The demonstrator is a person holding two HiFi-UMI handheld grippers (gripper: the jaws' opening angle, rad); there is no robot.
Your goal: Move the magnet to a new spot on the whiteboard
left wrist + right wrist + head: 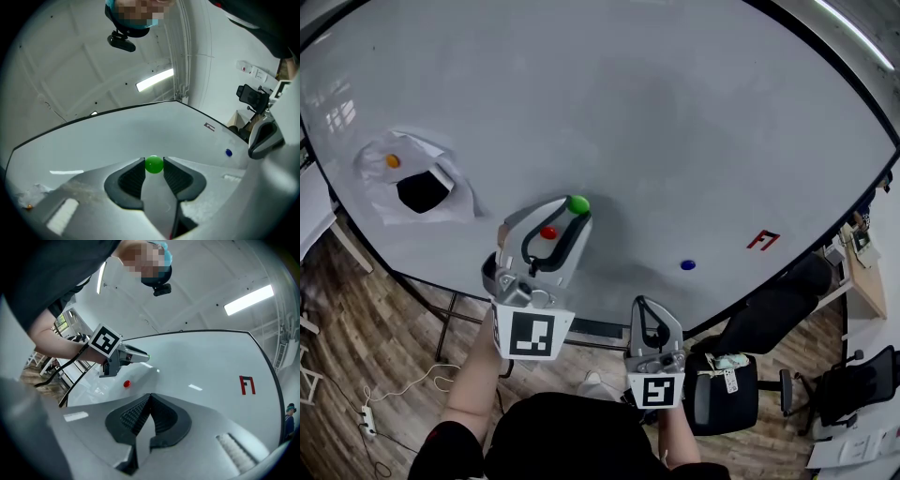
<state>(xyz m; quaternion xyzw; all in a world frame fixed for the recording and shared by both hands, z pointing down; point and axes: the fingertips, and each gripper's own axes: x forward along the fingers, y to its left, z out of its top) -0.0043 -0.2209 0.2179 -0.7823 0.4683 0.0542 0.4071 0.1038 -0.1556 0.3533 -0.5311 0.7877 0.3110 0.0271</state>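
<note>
The green magnet (577, 203) is clamped between the jaw tips of the left gripper (575, 214), at the lower middle of the whiteboard (675, 122), near a red magnet (548, 232). The right gripper (149, 397) is held below the board, its jaws closed together on nothing. A blue magnet (688, 265) is seen well apart.
</note>
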